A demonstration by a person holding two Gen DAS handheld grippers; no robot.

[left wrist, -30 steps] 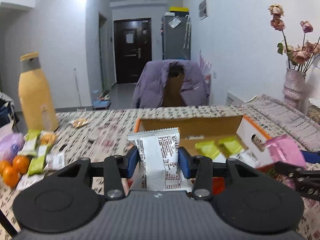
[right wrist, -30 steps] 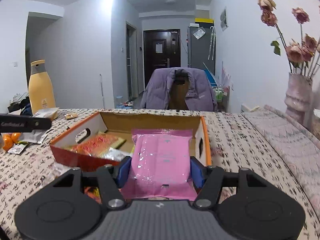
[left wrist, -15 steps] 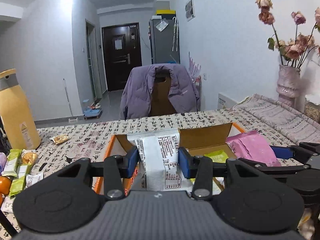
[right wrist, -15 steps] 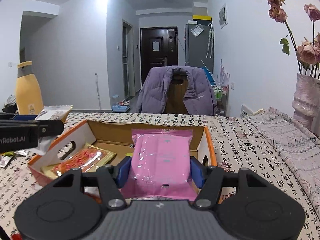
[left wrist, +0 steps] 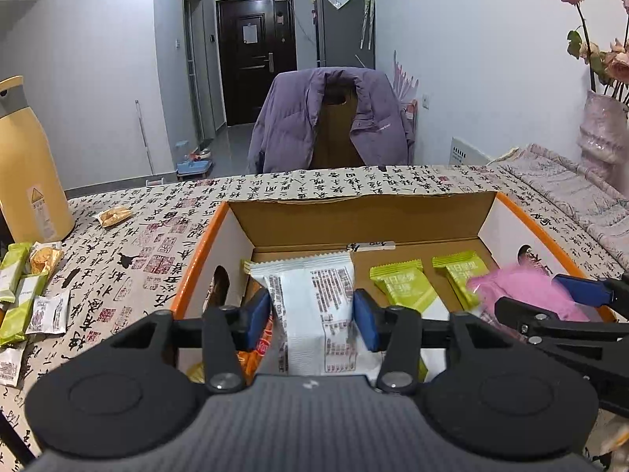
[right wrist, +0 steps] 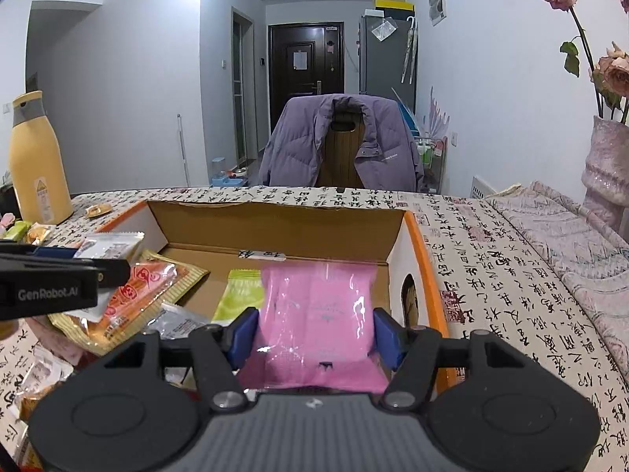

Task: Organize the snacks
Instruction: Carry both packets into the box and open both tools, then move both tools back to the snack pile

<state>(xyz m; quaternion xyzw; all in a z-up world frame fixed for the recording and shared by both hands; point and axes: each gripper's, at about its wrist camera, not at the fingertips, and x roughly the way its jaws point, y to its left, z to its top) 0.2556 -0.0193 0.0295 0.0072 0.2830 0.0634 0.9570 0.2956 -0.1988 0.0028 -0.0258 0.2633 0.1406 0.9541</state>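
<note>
Snacks hung over the open box (left wrist: 236,232) in both tools. The left tool (left wrist: 312,316) was spreading its jaws, its pads coming off the white packet (left wrist: 314,306) above the box's left end, likely a drop. The right tool (right wrist: 316,332) clamped a pink packet (right wrist: 318,314) over the right end. Green packets (left wrist: 405,287) lay inside; loose snacks (left wrist: 23,291) and a yellow bottle (left wrist: 27,165) waited on the table (left wrist: 129,251), nothing blocking.

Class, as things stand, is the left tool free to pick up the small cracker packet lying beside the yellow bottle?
Probably not yet: the left tool is opening around a white packet over the box.
</note>
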